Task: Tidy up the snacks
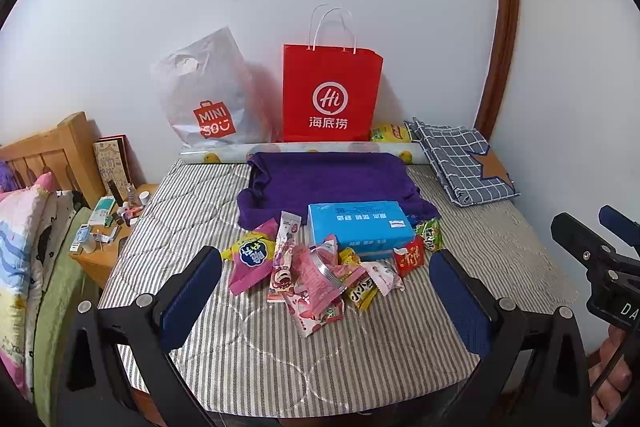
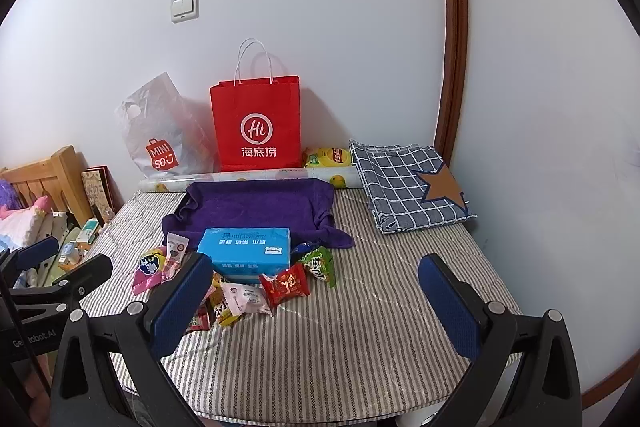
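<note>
snack pile (image 1: 316, 275) lies on the striped bed (image 1: 280, 359), just ahead of my left gripper (image 1: 326, 301), jaws spread, empty. right gripper (image 2: 316, 311), jaws also spread, has the pile ahead-left. left is nearer.

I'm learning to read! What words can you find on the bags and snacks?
"MINI SO": white plastic bag
"Hi" and "海底捞": red paper bag
Blue tissue box: print upside down, too blurred
Snack packets: too small or crumpled to read
</note>
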The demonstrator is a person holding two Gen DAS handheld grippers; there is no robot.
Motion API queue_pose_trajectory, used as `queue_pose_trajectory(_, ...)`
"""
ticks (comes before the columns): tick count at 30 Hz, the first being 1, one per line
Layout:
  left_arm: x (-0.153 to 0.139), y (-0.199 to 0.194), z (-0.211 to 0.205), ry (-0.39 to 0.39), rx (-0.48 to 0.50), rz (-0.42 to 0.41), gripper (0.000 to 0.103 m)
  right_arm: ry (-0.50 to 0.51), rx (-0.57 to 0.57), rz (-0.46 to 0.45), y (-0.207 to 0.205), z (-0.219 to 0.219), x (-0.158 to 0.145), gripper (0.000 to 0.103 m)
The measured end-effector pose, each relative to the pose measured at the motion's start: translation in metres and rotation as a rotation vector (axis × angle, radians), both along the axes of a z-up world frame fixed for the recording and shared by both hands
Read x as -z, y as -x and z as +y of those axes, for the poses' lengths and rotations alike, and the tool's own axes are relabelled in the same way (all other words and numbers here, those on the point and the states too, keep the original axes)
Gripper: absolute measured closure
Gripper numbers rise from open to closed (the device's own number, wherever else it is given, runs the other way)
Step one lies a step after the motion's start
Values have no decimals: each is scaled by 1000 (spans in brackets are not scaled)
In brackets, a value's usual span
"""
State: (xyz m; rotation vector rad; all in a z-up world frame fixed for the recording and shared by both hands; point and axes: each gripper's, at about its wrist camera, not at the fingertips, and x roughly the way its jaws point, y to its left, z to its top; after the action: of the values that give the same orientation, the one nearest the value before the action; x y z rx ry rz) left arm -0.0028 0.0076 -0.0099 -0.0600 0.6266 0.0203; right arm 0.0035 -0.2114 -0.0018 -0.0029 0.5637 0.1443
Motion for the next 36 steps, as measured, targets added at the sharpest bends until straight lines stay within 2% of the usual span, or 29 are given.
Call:
queue_pose_trajectory(9, 25, -14, 4, 3, -3, 43, 0, -7, -12, 60, -17, 1, 28, 0)
queue_pose_trajectory(17, 58, -36, 10, 7, -9, 118, 0, -3, 7, 147, -40, 0, 64, 0)
queue_pose_trajectory(29, 93, -70, 22, -20, -62, 199, 0, 25, 42, 265, -77, -4, 111, 0)
queue_pose_trajectory(36, 105, -86, 28, -35, -58, 245, 0, 33, 57, 266, -92, -9, 123, 0)
